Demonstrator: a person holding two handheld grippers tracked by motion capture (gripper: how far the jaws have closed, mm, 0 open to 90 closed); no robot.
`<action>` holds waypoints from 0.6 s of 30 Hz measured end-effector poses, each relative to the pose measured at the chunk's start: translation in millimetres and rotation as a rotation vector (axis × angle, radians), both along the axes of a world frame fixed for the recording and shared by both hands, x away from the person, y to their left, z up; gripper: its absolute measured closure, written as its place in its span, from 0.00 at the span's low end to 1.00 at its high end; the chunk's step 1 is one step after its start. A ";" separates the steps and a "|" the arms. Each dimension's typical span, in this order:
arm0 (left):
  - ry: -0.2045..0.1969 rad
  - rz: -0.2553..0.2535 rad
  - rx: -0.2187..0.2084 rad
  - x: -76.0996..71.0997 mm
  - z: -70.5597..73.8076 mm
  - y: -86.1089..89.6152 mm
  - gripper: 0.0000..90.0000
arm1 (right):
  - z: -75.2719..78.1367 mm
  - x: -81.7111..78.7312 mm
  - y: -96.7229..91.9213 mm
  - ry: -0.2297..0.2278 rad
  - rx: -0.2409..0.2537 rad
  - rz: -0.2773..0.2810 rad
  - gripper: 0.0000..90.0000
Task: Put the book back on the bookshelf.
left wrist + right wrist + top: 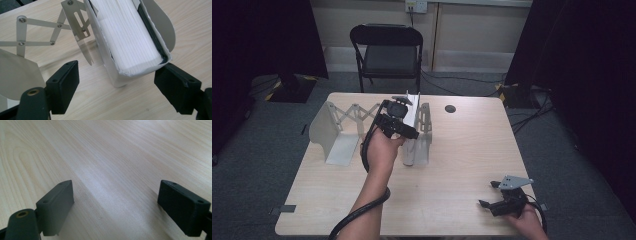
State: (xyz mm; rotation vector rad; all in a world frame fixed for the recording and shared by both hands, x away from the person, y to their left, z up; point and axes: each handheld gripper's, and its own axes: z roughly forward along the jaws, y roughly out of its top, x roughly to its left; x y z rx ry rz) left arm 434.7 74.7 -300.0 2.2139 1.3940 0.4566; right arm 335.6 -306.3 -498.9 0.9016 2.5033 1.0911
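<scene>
**Book set in the expanding rack, left jaws clear of it**

At centre left of the high view, one extendable metal bookend rack [343, 131] is seen on the table [452, 150]. One white book [130, 37] is stood against its right plate, at upper centre of the left gripper view. The left gripper [117, 82] is held open, pads off the book; placing is judged done, withdrawal left. At lower right, the right gripper [492, 194] is held open over bare wood. One folding chair [387, 52] is counted.

a black folding chair [386, 52] stands beyond the pale wooden table [462, 150], on grey carpet [257, 165]. dark curtains [582, 50] flank a beige wall [472, 35] bearing a socket [416, 6].
</scene>
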 end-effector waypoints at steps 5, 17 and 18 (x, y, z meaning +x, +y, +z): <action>-0.008 -0.010 -0.004 -2.5 -1.3 3.5 0.21 | 0.0 0.0 0.0 0.000 0.000 0.000 0.14; -0.002 -0.035 -0.010 -7.7 -5.6 10.1 0.19 | 0.0 0.0 0.0 -0.001 -0.001 0.001 0.14; 0.002 -0.039 -0.006 -8.3 -6.3 10.7 0.18 | 0.0 0.0 0.0 0.000 0.000 0.000 0.14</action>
